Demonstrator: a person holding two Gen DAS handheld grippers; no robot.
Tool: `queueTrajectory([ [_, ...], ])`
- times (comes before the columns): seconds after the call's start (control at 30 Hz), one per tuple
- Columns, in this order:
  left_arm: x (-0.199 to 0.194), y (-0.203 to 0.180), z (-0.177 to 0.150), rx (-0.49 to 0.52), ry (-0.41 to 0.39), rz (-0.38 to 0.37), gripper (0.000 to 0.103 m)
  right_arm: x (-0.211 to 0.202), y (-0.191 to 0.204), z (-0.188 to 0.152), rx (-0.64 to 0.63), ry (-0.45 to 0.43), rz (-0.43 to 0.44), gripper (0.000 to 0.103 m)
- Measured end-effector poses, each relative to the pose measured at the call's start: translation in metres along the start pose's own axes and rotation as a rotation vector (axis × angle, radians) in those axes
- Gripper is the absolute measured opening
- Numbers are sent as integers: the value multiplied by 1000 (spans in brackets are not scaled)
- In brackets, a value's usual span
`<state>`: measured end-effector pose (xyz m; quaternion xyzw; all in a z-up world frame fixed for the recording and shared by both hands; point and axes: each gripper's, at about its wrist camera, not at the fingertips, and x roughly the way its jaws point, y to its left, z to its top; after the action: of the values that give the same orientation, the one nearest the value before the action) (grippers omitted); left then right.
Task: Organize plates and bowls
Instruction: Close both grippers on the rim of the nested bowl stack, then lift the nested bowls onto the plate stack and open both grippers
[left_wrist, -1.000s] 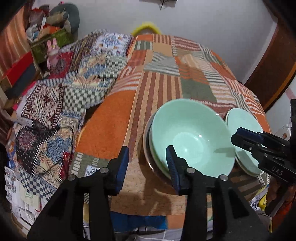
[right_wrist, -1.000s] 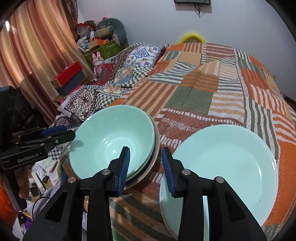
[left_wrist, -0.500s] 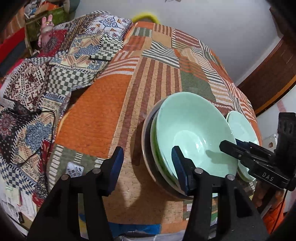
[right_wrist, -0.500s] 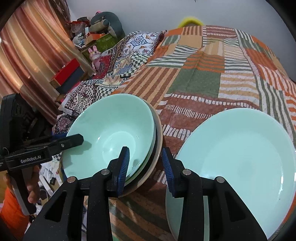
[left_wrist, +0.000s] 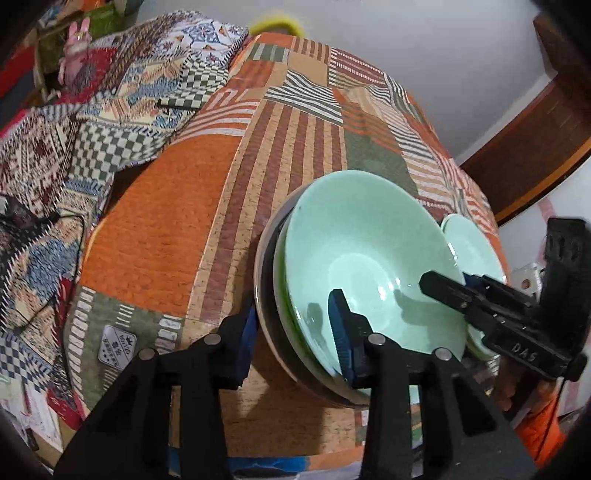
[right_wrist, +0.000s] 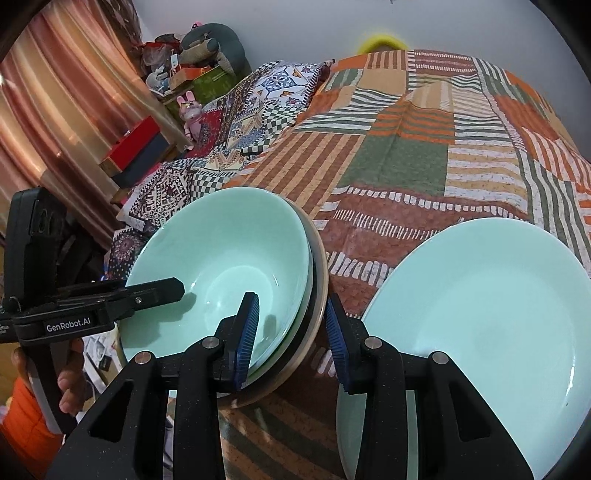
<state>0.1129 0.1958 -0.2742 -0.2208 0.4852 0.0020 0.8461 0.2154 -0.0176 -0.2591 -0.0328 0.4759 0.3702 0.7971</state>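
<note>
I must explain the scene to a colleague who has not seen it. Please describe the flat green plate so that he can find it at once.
On the patchwork tablecloth, find the stack of bowls near the front edge. The plate lies to its right, apart from it. It is wide, shallow and alone; the bowls are deep and nested.

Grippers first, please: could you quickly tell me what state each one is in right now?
Left hand-held gripper: open, straddling the rim of the bowl stack.
Right hand-held gripper: open, straddling the same stack's rim, gripping nothing.

home | curtains (right_wrist: 74, 122) | toy bunny (right_wrist: 190, 110) | patchwork tablecloth (right_wrist: 424, 155)
</note>
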Motion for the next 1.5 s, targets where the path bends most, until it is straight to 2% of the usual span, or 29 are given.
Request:
queueTrajectory([
  [0.23, -2, 2, -3, -21, 7, 14, 37, -4, 0, 3, 23, -13, 10, 27],
  [0.37, -6, -11, -8, 28, -8, 86, 37, -6, 0, 3, 34, -17, 6, 26],
  [0.53, -12, -10, -9, -3, -22, 67, 37, -10, 0, 0, 49, -24, 10, 24],
  [0.77, -27, -21, -8, 8, -59, 67, 37, -26, 3, 0, 51, -61, 15, 24],
  [1.13, -57, -74, 8, 107, -139, 45, 37, -77, -10, 1, 92, -168, 2, 24],
  [1.5, -46, -139, 16, 215, -110, -28, 37, -129, -42, -9, 127, -257, -101, 24],
])
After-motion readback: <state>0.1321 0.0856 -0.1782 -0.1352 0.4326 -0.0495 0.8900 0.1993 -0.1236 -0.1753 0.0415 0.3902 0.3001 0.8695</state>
